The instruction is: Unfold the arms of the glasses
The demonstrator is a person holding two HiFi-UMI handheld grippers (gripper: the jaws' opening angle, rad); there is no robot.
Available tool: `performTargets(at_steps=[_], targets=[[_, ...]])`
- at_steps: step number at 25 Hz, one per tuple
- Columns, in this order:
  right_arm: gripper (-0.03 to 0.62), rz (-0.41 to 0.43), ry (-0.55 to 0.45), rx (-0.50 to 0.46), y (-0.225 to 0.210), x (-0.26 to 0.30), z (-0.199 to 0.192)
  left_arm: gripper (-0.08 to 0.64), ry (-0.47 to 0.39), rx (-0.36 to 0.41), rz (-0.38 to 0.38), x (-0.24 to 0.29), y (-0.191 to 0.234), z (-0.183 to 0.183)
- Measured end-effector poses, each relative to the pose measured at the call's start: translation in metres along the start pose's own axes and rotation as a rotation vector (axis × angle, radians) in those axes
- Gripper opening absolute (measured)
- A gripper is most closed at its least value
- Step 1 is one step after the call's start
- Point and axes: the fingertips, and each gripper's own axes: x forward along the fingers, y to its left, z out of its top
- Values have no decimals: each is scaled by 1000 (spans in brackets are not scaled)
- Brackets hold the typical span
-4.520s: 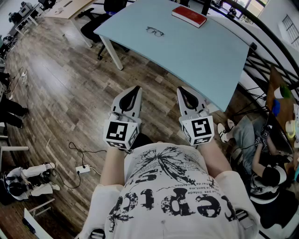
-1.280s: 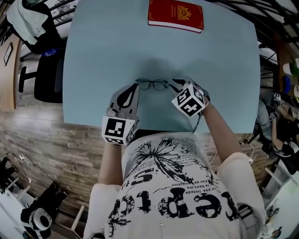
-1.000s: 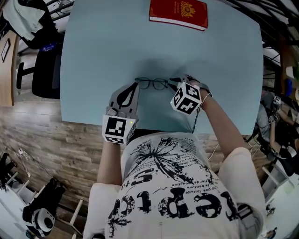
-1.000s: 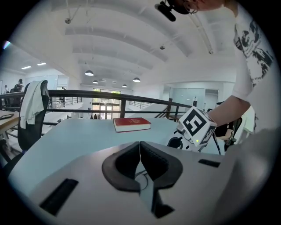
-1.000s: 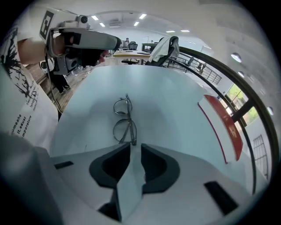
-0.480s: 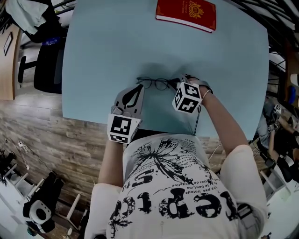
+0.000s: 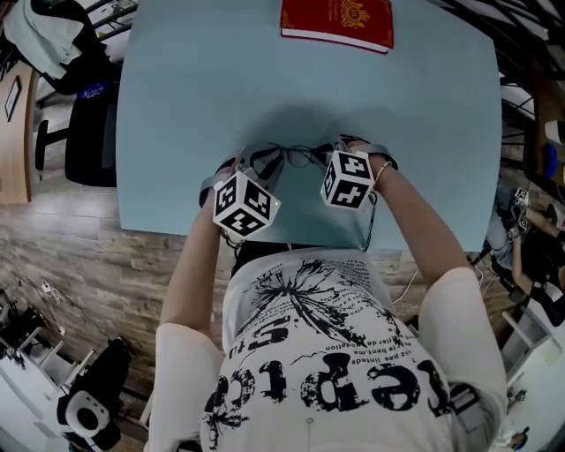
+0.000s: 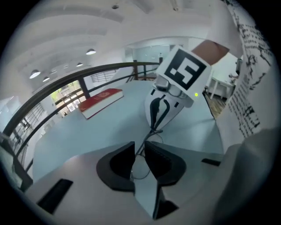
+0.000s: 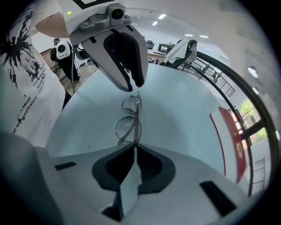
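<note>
now the thin dark wire-framed glasses [image 7: 296, 157] sit near the pale blue table's [image 7: 177, 88] front edge. the right gripper's [image 9: 135, 151] jaws are closing, pinching one end. the left gripper's [image 8: 139, 151] jaws are opening, loose around the other end.

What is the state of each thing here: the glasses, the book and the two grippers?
glasses: arms folded, one end between each gripper's jaws.
left gripper: jaws opening, the glasses' frame between them, not pressed.
right gripper: jaws closing on the other end of the glasses.
book: closed, flat on the table.
</note>
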Motion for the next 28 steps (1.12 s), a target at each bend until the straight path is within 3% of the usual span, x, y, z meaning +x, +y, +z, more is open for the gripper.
performTargets(at_steps=[5, 13, 17, 28], targets=[[32, -7, 29, 41, 0, -3, -2, 80, 91, 212, -134, 26, -12, 3], [32, -10, 54, 75, 1, -5, -2, 78, 164, 403, -299, 48, -21, 0], [32, 15, 67, 103, 4, -4, -5, 42, 181, 505, -338, 54, -25, -2], [32, 53, 110, 132, 14, -7, -14, 32, 82, 492, -437, 49, -38, 3]])
